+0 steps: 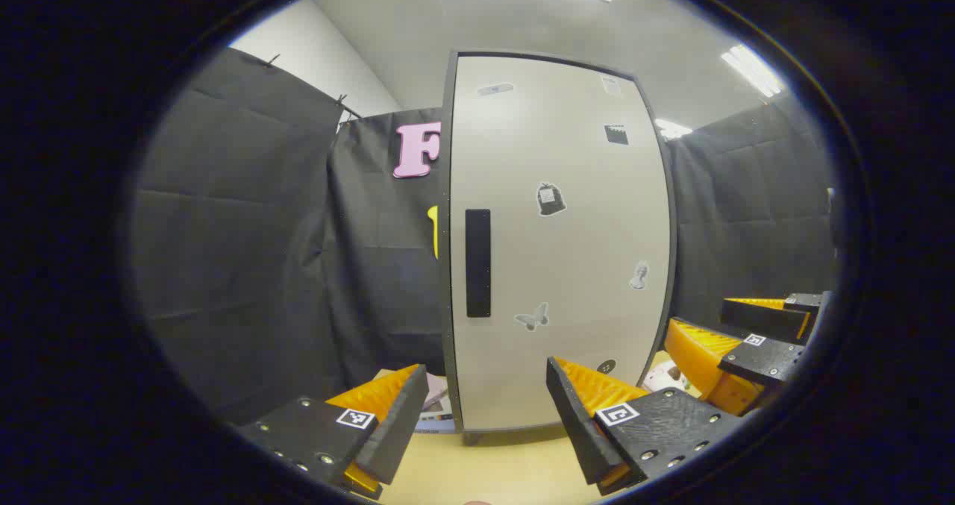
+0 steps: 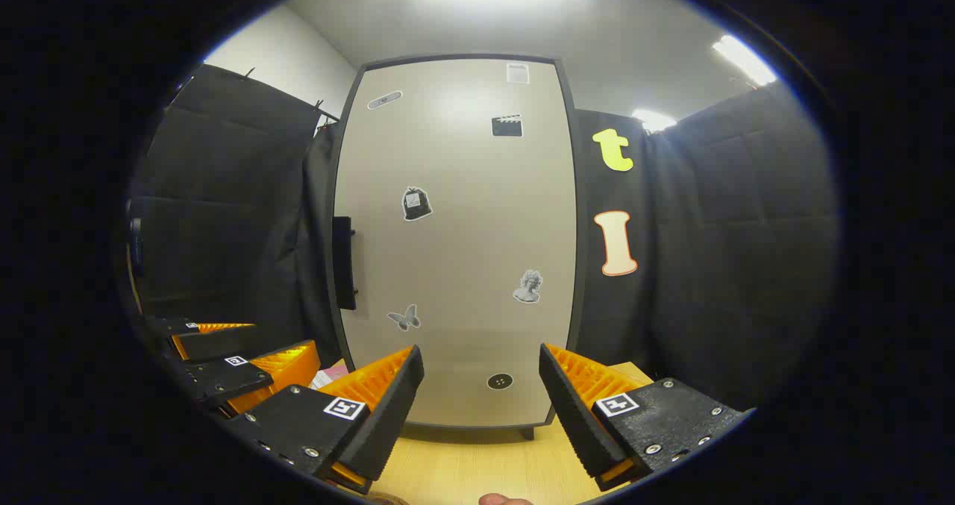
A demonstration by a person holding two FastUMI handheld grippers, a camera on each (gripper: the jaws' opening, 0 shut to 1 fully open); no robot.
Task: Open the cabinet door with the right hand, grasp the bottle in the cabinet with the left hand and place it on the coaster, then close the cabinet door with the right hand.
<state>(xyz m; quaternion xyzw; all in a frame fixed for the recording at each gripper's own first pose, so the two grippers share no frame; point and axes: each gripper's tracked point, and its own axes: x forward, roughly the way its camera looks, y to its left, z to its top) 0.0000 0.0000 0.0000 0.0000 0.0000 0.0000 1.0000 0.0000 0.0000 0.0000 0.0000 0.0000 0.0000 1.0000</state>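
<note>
While the tall pale-grey cabinet door (image 2: 455, 244) stands closed on the yellow wooden bench (image 2: 477, 460), hiding any bottle, both tools, left tool (image 1: 477, 415) and right tool (image 2: 481, 408), hover spread; the right must next reach the black bar handle (image 2: 343, 262).

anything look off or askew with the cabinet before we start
Nothing stands out. The cabinet door is shut and sits square in its frame, its handle intact. Both the left gripper and the right gripper are open, holding nothing, short of the door.
</note>
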